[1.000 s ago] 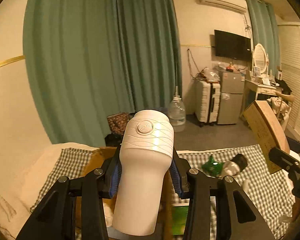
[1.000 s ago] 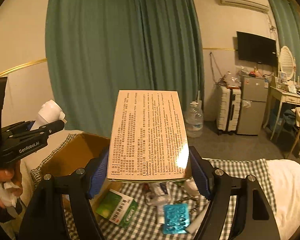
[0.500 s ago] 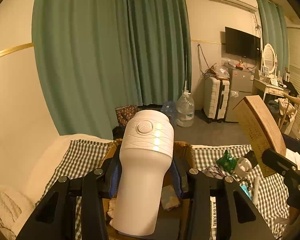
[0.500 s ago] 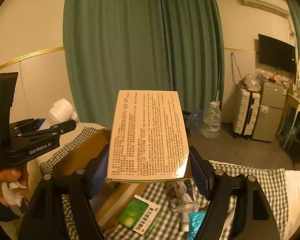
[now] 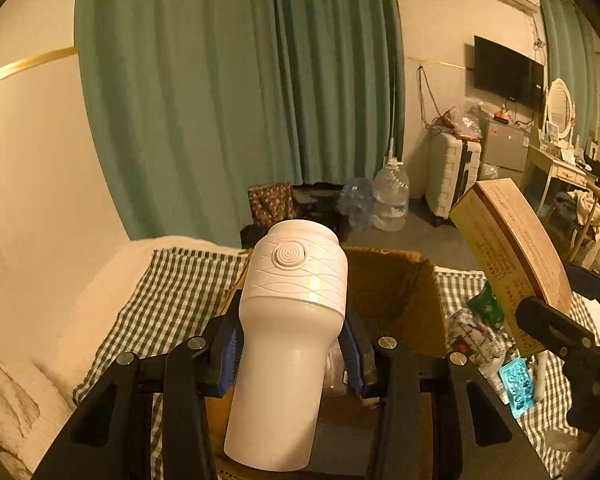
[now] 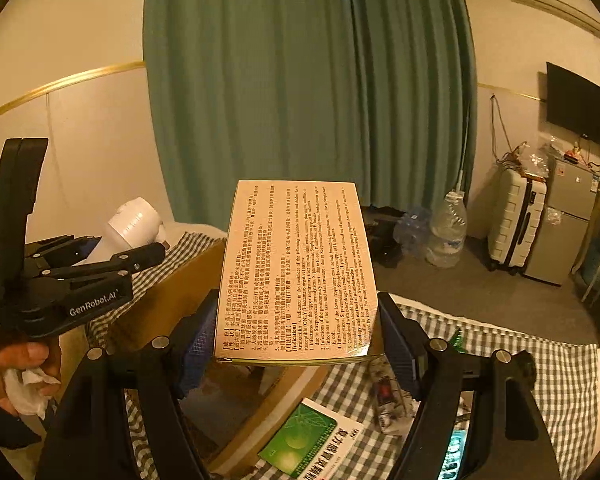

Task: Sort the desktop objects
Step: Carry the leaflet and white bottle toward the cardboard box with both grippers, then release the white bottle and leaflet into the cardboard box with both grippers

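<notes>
Left gripper [image 5: 290, 354] clamps a white bottle [image 5: 288, 332], held above the open cardboard box [image 5: 396, 292], prob. so it drops straight in; right gripper [image 6: 296, 344] squeezes a flat medicine box [image 6: 296, 272] by its side edges, just right of the cardboard box; bottle is smooth w/ a ribbed cap; medicine box is tan, printed w/ dense text; other bits lie on the checked cloth [image 6: 500, 348].

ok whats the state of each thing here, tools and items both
left tool: shut on the white bottle
white bottle: held, lifted over the cardboard box
right tool: shut on the printed medicine box
printed medicine box: held, printed face up
cardboard box: open, flaps up
green and white packet: lying flat on the checked cloth
teal blister pack: lying on the cloth
</notes>
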